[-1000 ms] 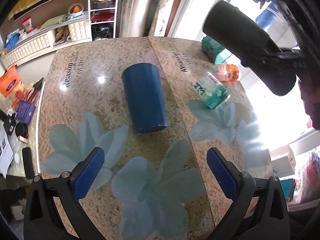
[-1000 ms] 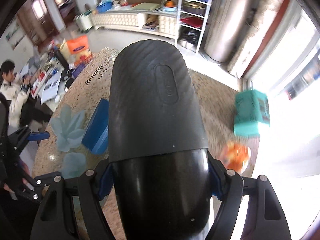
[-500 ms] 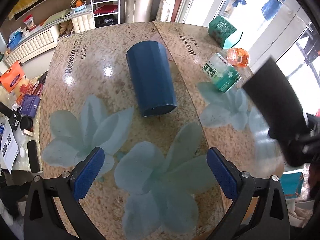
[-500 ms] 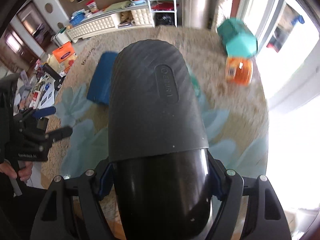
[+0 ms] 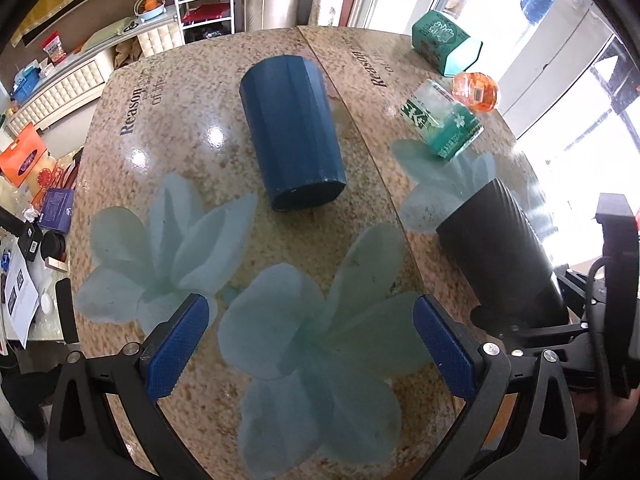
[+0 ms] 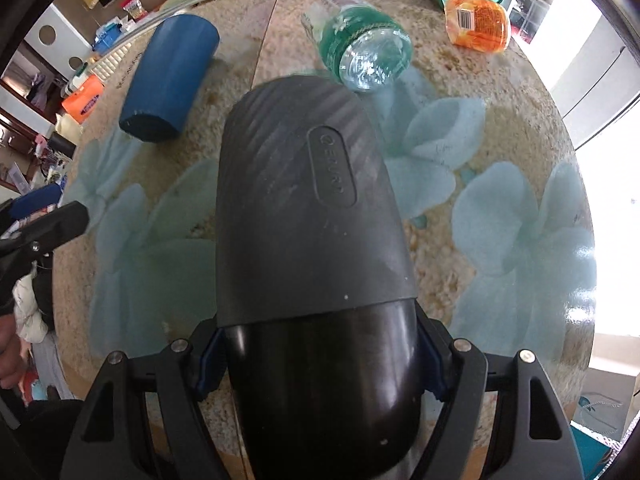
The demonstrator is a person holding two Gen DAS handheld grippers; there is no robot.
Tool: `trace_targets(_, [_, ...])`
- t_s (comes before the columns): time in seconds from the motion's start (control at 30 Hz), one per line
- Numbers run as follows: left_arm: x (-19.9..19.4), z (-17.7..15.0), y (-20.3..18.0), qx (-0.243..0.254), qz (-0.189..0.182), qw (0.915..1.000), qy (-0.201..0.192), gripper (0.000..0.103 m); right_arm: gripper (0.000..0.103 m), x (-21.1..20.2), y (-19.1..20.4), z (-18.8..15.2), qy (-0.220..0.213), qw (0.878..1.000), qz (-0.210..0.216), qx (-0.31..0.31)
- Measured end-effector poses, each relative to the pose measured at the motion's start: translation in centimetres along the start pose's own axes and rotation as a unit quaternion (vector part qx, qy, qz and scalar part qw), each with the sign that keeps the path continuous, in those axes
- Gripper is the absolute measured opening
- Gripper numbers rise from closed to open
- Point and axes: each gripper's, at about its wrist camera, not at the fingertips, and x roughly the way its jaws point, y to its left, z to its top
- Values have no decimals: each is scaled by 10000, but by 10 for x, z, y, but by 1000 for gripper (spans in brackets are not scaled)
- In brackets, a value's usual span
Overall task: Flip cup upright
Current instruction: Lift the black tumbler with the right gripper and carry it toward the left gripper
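Note:
A black ribbed cup (image 6: 308, 240) fills the right wrist view, and my right gripper (image 6: 316, 364) is shut on its glossy lower part. In the left wrist view the black cup (image 5: 500, 248) tilts with its far end at or close to the table at the right. A dark blue faceted cup (image 5: 292, 132) lies on its side mid-table; it also shows in the right wrist view (image 6: 168, 80). My left gripper (image 5: 308, 348) is open and empty, hovering short of the blue cup.
The round stone-pattern table (image 5: 168, 120) has pale flower prints. A green-labelled plastic bottle (image 5: 444, 120) lies on its side, with an orange packet (image 5: 476, 92) and a teal box (image 5: 444, 40) behind it. Shelves and clutter stand beyond the far edge.
My right gripper has carried the black cup down from high at the back right to the table's right side. The left gripper has drawn back slightly. The blue cup has not moved.

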Motion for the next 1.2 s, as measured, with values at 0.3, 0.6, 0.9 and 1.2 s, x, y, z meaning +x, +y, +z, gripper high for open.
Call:
trace_targets(0.3, [1,-1,-2,-25,7,10000,26,103,75,22,11,-1,227,9997,1,84])
trace_targets(0.6, [3,-1,-1,-91,-58,9999,125,103,76,25,15,1,202,9997,-89,47])
trace_targets(0.9, [-2,-3,0,-138,-84,9998,147,103,97,11,19,12,86,9998,-186,-10])
trace_targets(1.2, [-8,-5,-14,-200,-260,9992,239,103,97,-38,10,24,-287,9995,-92,105])
